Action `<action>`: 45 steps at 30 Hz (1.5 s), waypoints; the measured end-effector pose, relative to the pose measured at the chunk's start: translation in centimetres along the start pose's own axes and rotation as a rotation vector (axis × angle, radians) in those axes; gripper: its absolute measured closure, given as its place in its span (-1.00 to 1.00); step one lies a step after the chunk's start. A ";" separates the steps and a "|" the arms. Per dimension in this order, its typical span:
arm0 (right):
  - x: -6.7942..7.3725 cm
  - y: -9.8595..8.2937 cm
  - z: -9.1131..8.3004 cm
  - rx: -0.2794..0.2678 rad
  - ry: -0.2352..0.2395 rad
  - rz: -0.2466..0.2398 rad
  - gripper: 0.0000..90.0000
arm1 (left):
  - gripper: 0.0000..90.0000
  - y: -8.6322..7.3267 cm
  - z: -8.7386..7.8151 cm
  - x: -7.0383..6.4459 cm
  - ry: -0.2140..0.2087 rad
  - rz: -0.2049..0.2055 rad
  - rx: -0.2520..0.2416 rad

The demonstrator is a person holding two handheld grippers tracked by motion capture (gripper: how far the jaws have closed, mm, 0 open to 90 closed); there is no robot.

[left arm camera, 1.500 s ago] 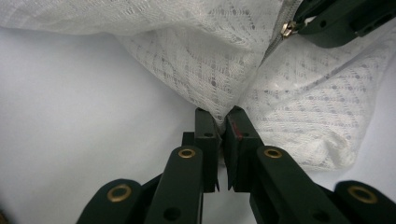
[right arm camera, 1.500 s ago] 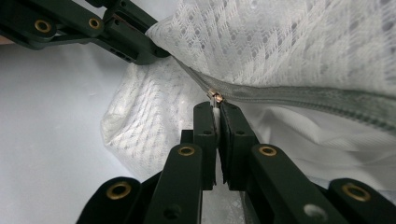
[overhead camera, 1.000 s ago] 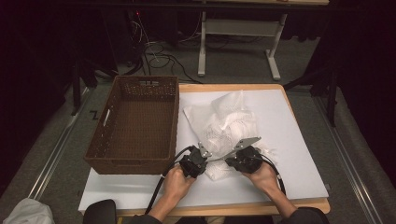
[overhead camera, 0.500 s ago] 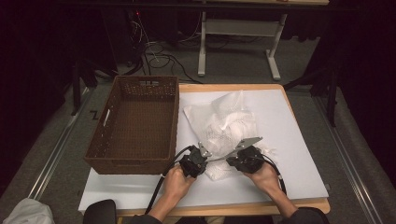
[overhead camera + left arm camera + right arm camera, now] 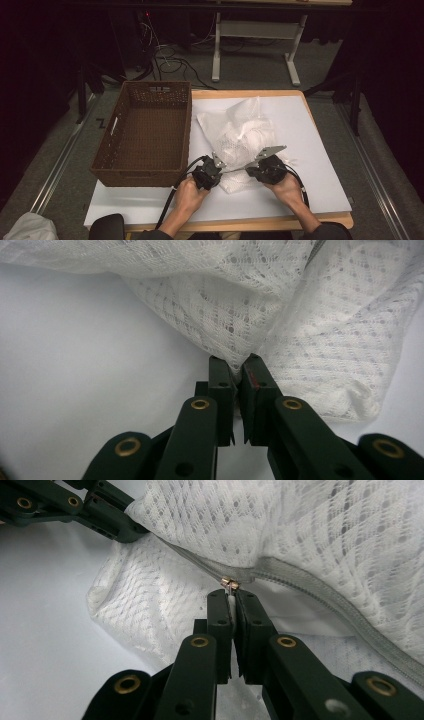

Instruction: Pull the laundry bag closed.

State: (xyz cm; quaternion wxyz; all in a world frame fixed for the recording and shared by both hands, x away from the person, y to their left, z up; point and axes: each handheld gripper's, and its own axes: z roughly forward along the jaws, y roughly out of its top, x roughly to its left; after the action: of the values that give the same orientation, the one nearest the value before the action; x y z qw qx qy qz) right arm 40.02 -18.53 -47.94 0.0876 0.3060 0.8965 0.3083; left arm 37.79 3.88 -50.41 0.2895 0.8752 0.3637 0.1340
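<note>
White mesh laundry bag (image 5: 240, 137) lies on the white table sheet (image 5: 310, 165), just right of the brown wicker basket (image 5: 145, 135), near edge toward the person.

Left gripper (image 5: 235, 371): jaws closed down to a thin gap, pinching a fold of the mesh at the bag's near corner. Reads as an anchor grip, there to stop the fabric sliding when the other side pulls.

Right gripper (image 5: 231, 599): jaws nearly together, clamped on the small metal zipper pull (image 5: 230, 583), which sits right at the jaw tips. The grey zipper tape (image 5: 320, 587) runs away from it across the bag, up toward the left gripper's arm and off to the lower right.

In the high view both grippers sit close together at the bag's near edge, left one (image 5: 214, 165) and right one (image 5: 260, 162), with a taut strip of bag between them. Tension along the zipper line looks deliberate: a slack mesh would bunch and jam the slider.

Judgement: zipper step in hand. Which way the slider is meant to travel, can't tell. Risk: pull tab is small, easy to slip out of the jaws.
</note>
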 end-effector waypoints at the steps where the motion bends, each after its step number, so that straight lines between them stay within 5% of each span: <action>1: 0.0 0.0 -0.1 0.000 -0.002 0.011 0.93 | 0.88 0.0 0.0 0.0 0.002 0.000 0.001; 13: -0.4 -0.3 -0.4 -0.006 -0.008 0.036 0.93 | 0.88 0.1 0.0 0.1 -0.001 -0.016 0.004; 35: -1.2 -0.7 -1.1 -0.033 -0.007 0.081 0.93 | 0.87 0.5 0.0 -0.5 0.073 0.023 0.039; 40: -1.3 -0.7 -1.1 -0.036 -0.004 0.084 0.93 | 0.79 0.5 0.0 -0.5 0.067 0.019 0.032; 45: -1.3 -0.7 -1.0 -0.043 0.012 0.092 0.93 | 0.48 0.6 0.1 -0.6 0.037 0.010 0.016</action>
State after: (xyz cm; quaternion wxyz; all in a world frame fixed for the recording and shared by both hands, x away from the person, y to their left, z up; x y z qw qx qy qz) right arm 40.32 -20.24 -47.57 0.0748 0.3430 0.8751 0.3331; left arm 37.76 3.10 -50.12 0.2748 0.8767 0.3657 0.1488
